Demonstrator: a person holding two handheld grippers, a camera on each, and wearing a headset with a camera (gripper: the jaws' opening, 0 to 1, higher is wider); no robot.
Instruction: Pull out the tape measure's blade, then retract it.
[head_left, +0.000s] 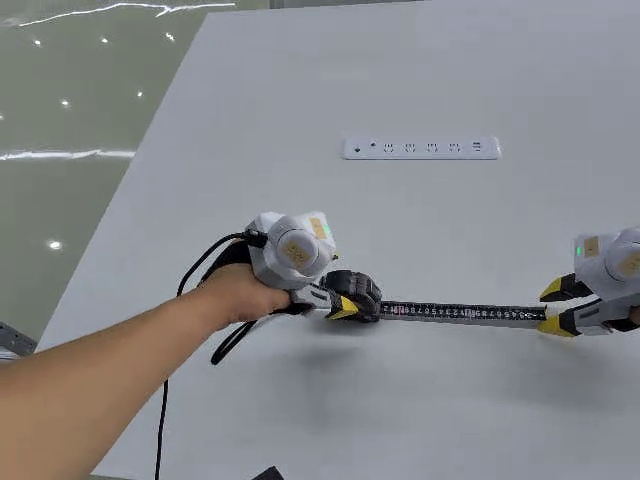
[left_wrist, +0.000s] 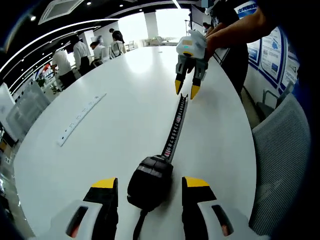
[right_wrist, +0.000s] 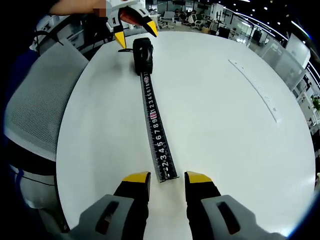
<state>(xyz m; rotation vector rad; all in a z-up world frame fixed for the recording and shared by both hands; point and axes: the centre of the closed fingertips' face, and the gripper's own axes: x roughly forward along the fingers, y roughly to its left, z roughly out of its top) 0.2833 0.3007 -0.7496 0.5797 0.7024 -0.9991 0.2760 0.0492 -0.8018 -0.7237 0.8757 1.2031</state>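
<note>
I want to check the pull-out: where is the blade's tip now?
In the right gripper view the blade's tip lies on the white table, just ahead of the right gripper and its open jaws.

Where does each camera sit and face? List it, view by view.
Head view: on the person's head, looking down at the table; a forearm and hand show.
Left gripper view: on the left gripper, facing along the blade from the case; its open jaws show.
Right gripper view: on the right gripper, facing back from the blade's tip; its open jaws show.
Shared: the gripper views face each other along the blade.
</note>
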